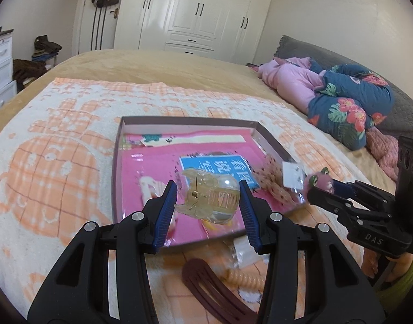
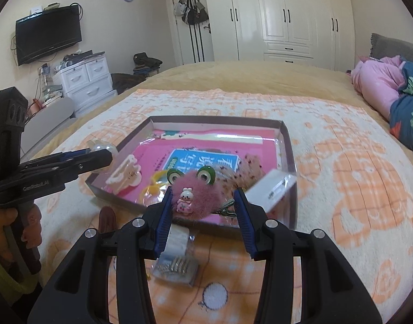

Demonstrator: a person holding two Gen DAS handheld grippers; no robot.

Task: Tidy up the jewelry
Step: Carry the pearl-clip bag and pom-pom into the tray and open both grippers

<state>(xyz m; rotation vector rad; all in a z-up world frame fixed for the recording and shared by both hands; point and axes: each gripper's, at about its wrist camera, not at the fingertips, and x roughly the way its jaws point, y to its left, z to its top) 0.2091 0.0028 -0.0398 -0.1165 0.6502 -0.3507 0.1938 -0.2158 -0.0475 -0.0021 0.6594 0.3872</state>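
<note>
My left gripper (image 1: pixel 208 198) is shut on a clear yellowish claw hair clip (image 1: pixel 209 198) and holds it over the near part of a shallow box (image 1: pixel 120 135) lined with a pink booklet. My right gripper (image 2: pixel 203 202) is shut on a fuzzy pink hair clip with green frog eyes (image 2: pixel 195 191), held over the box's near edge (image 2: pixel 157 120). In the box lie a cream claw clip (image 2: pixel 124 175), a yellow ring piece (image 2: pixel 152 186), a dotted scrunchie (image 2: pixel 247 167) and a small white card packet (image 2: pixel 271 189).
On the orange-and-white towel (image 1: pixel 57 148) in front of the box lie a dark red hair clip (image 1: pixel 214 291), an orange spiral hair tie (image 1: pixel 244 278) and small clear packets (image 2: pixel 176 267). Folded bedding (image 1: pixel 341 100) lies at the right. The bed runs back to white wardrobes.
</note>
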